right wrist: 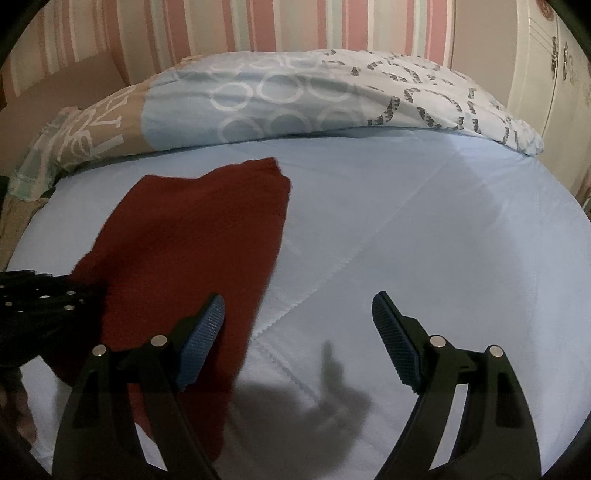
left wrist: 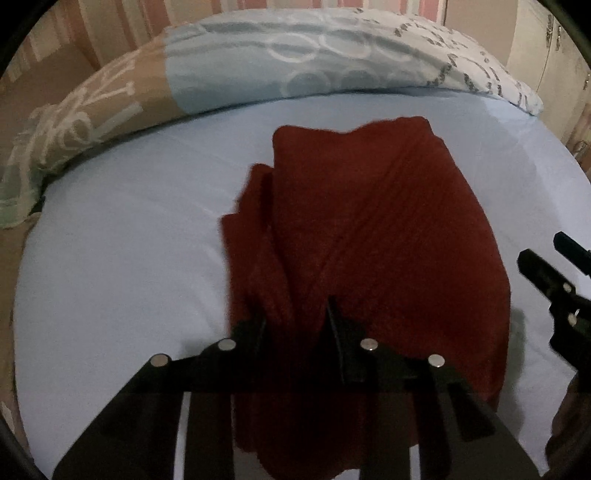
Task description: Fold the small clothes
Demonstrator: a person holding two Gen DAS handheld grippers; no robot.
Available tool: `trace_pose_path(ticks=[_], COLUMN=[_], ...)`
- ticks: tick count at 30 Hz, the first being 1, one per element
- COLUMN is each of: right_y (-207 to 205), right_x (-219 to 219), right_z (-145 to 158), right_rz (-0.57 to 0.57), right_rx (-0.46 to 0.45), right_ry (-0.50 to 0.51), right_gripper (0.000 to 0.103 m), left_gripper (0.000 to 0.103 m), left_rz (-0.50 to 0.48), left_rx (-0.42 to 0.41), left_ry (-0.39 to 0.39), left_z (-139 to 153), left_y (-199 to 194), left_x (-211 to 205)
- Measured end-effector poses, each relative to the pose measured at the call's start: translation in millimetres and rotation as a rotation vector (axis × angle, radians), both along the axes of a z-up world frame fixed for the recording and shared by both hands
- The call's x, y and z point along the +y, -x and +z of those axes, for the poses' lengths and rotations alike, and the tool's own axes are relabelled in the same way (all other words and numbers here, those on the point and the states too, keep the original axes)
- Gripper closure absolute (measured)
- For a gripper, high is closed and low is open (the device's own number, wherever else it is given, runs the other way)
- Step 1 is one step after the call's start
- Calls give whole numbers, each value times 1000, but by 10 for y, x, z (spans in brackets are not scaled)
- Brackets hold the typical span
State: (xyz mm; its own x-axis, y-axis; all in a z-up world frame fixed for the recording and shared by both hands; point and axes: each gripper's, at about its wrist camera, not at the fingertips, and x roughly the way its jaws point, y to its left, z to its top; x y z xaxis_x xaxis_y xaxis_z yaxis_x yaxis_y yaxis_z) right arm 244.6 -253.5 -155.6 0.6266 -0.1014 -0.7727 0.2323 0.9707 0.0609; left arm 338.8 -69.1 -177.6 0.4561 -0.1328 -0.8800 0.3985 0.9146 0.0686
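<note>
A dark red knitted garment lies partly folded on the light blue bed sheet. My left gripper is shut on a bunch of its near left edge, with cloth between the fingers. In the right wrist view the garment lies to the left. My right gripper is open and empty, hovering above the sheet, its left finger pad over the garment's right edge. The right gripper also shows at the right edge of the left wrist view. The left gripper shows at the left edge of the right wrist view.
A patterned pillow or duvet in blue, beige and white lies along the far side of the bed. A striped pink wall is behind it. A white cabinet stands at the far right.
</note>
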Motion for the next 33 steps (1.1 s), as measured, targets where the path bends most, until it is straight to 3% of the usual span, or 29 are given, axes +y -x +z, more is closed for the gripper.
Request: trace_pose_path(ticks=[5, 8, 12, 15, 18, 22, 27, 33], right_y=[-32, -72, -107, -103, -64, 19, 93, 75], right_x=[114, 220, 346, 392, 404, 505, 796, 883], right_z=[57, 58, -5, -29, -4, 86, 66, -308], right_rz=[14, 31, 47, 59, 75, 157, 247, 263], right_rx=[-18, -18, 0, 12, 7, -21, 8, 139], right_ry=[-7, -12, 1, 17, 5, -26, -11, 56], right_gripper=[20, 20, 20, 20, 20, 15, 13, 13], left_gripper=[74, 74, 69, 53, 14, 4, 4, 4], left_rz=[62, 78, 37, 32, 27, 34, 40, 30], left_rx=[-24, 50, 34, 22, 17, -12, 44, 69], left_ry=[-38, -23, -51, -50, -22, -15, -43, -88], left_z=[74, -156, -291, -277, -204, -26, -170, -391], left_y=[15, -34, -29, -38, 3, 143, 266, 314], left_x=[390, 560, 480, 491, 580, 709, 728, 680])
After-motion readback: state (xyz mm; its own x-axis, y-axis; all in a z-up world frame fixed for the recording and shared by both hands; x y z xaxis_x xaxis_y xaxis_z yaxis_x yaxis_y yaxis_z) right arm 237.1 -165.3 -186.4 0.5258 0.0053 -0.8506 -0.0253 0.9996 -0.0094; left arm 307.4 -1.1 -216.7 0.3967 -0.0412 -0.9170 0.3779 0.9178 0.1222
